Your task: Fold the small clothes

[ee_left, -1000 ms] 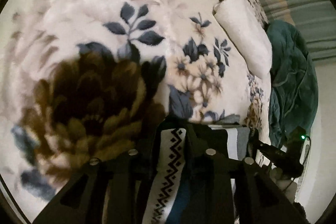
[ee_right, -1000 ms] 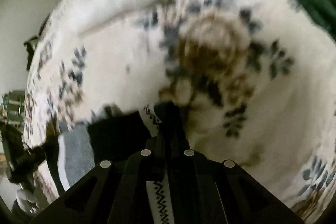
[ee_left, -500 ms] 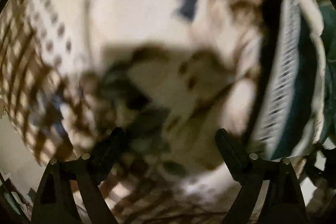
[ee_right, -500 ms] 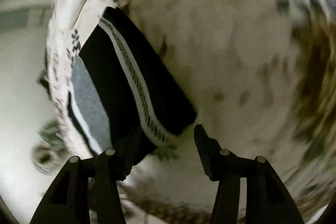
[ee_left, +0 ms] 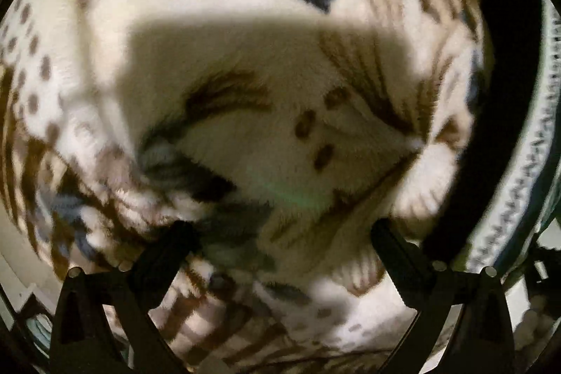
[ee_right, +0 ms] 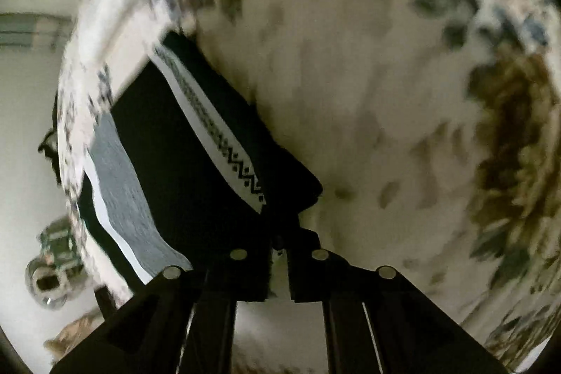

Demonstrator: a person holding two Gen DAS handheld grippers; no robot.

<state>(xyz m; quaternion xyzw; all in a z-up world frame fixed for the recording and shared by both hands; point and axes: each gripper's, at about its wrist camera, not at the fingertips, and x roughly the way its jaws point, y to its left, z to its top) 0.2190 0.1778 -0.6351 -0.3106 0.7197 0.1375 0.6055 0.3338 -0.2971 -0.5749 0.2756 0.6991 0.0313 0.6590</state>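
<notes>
A small black garment [ee_right: 182,160] with a white zigzag-patterned band and a grey panel lies folded on the floral blanket [ee_right: 368,65]. My right gripper [ee_right: 280,233] is shut at the garment's near corner; whether cloth is between the jaws is unclear. In the left wrist view the garment [ee_left: 505,114] shows as a black strip with a patterned band along the right edge. My left gripper [ee_left: 280,233] is open and empty, close above the blanket [ee_left: 245,100], left of the garment.
The cream fleece blanket with brown and blue flowers covers the bed. The bed's edge runs just left of the garment in the right wrist view, with floor and some objects [ee_right: 52,272] beyond it.
Both grippers let go of the garment and pulled back from it. The left one stayed open and swung left over the blanket. The right one has just shut at the garment's corner.
</notes>
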